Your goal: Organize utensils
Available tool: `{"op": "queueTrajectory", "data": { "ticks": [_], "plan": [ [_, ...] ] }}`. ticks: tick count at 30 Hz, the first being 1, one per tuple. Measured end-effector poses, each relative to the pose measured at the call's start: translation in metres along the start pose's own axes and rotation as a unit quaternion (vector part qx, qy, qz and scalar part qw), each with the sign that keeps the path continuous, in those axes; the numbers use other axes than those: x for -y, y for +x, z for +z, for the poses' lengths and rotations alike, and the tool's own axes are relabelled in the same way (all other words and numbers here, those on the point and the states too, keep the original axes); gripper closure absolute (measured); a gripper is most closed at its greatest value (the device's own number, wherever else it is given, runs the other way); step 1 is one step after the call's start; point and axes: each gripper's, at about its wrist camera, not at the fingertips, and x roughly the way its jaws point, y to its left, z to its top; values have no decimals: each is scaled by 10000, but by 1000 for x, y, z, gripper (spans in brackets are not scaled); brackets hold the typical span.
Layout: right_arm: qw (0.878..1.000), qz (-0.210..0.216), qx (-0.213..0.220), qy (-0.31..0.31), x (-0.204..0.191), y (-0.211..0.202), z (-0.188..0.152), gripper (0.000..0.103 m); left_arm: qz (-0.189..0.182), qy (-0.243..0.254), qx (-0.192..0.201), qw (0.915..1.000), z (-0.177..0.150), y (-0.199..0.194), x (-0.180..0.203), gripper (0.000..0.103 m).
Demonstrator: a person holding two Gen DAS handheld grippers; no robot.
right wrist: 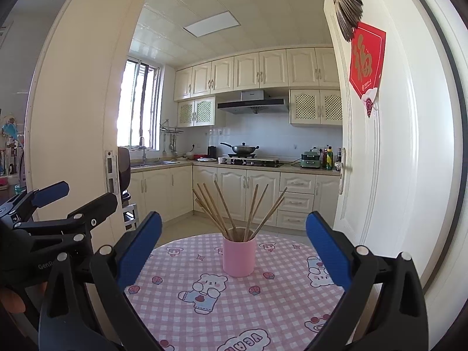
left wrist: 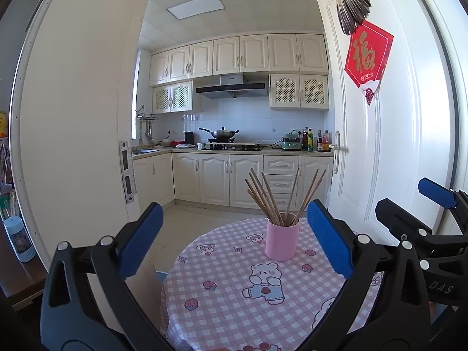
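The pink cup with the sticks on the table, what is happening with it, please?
Nothing is being handled at this moment. A person holds two grippers above a round table with a pink checked cloth. The left gripper and the right gripper are both open and empty. The pink cup stands upright on the cloth, apart from both, with wooden chopsticks fanned out inside it.

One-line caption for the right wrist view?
Open right hand-held gripper faces a pink cup of chopsticks on a checked tablecloth.
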Motion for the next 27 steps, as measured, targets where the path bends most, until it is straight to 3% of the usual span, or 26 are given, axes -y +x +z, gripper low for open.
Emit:
{"op": "queueTrajectory", "data": {
  "ticks": [27],
  "plan": [
    [10000, -74, -11, 39, -2, -8, -3, 8, -10, 58, 103, 9999, -1, -10, 2, 6]
  ]
}}
